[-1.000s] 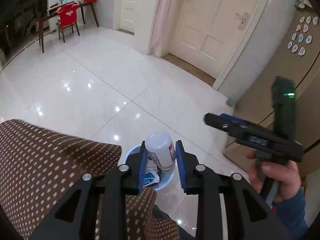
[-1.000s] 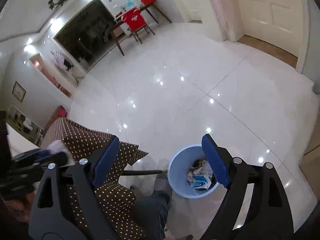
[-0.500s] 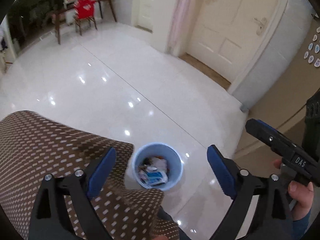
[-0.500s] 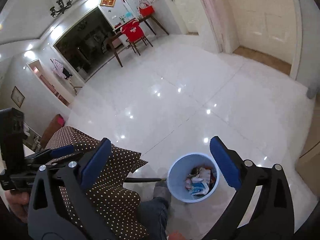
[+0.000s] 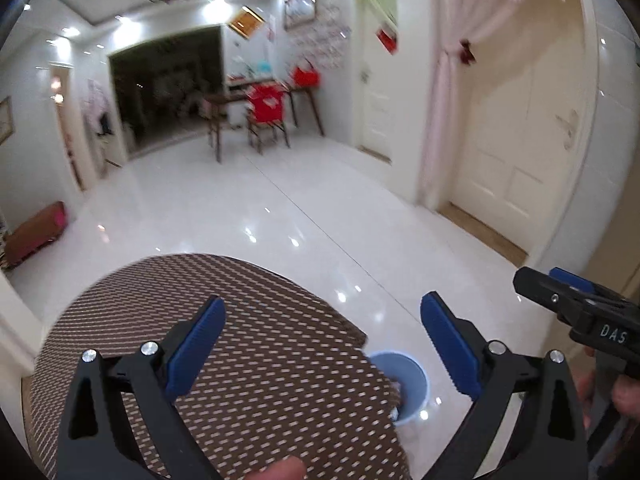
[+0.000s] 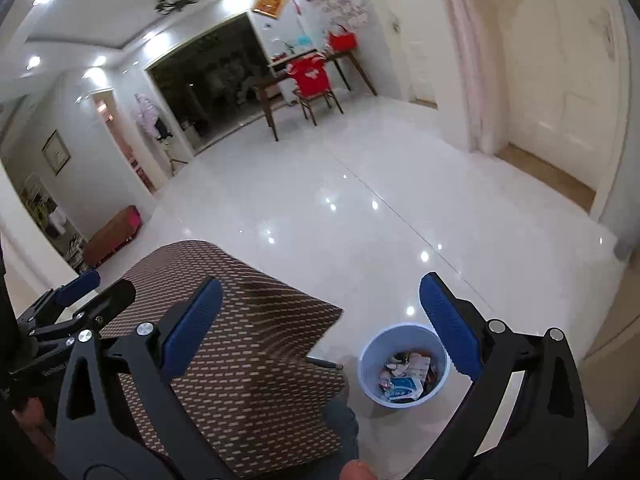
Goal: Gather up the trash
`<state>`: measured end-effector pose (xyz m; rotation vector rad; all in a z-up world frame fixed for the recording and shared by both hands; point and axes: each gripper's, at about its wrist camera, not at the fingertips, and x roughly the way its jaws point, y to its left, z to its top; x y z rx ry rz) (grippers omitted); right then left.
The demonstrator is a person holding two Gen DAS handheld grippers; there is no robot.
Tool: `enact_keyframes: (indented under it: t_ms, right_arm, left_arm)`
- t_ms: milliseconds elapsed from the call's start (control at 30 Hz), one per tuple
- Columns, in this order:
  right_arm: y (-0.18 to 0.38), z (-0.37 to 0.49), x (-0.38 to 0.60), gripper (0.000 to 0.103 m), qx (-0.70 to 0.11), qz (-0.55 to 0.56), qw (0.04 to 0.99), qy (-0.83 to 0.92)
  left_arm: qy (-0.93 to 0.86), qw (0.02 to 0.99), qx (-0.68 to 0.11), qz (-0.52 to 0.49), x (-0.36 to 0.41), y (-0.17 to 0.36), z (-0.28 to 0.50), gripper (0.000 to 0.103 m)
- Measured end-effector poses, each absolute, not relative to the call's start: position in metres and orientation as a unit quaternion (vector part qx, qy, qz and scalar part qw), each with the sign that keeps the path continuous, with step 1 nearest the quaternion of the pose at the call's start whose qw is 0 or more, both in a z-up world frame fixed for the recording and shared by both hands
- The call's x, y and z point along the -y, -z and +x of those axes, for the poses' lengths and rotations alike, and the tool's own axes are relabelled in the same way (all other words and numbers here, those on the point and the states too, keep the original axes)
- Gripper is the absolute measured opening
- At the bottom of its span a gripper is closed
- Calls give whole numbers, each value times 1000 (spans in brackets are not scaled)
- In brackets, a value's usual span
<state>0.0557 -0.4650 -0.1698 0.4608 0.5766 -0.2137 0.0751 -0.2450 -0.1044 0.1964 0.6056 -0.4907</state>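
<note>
left gripper (image 5: 320, 344): fingers spread wide, nothing between the blue pads; jaws have just been opening. Seen from the right wrist view it sits at the far left edge (image 6: 76, 296), over the tabletop.
right gripper (image 6: 320, 328): fingers spread wide, nothing between them; its jaws have also just opened the last bit. In the left wrist view it shows at the right edge (image 5: 576, 304), gripped by a hand (image 5: 624, 396).
trash bin (image 6: 404, 368): pale blue, round, upright on the floor, just beside the corner of the tabletop. In the left wrist view (image 5: 412, 384) the cloth edge hides its near left part.
trash (image 6: 404, 380): lies inside the bin, a heap of crumpled wrappers and paper, with one white-and-blue packet on top toward the front. Single items beyond that are too small to tell.
tabletop (image 5: 240, 360): covered by a brown cloth with a pale dotted pattern; its corner hangs down close to the bin. Bare where it shows.
floor (image 6: 360, 220): glossy white tile, ceiling lights mirrored in it.
thin dark rod (image 6: 324, 362): pokes out from under the cloth corner toward the bin; cannot tell what it belongs to.
person: a trouser leg (image 6: 344, 420) shows below the cloth, next to the bin.
background: a chair with a red cover (image 6: 312, 76) at a dark wooden table, well apart from the bin.
image quality: left wrist view is motion-blurred.
</note>
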Motion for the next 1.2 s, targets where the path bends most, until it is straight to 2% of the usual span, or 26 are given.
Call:
enact_keyframes:
  t_ms: [367,500,767,1200]
  right_arm:
    - [81,42,367,97,-234,129,958,102]
    - [63,33,338,97,-214,105,966,99]
    - [40,19,296,97,-182,77,976,88]
    - [31,16,276,97,-155,54,983,86]
  left_arm:
    - [127,969,-193,90,162,48,14,98]
    - [112,974,-188,64,140,30,5,98]
    - [149,972,-181,2,97,3,-16,98]
    - [104,984,-143,-1,75,-16,-43,98]
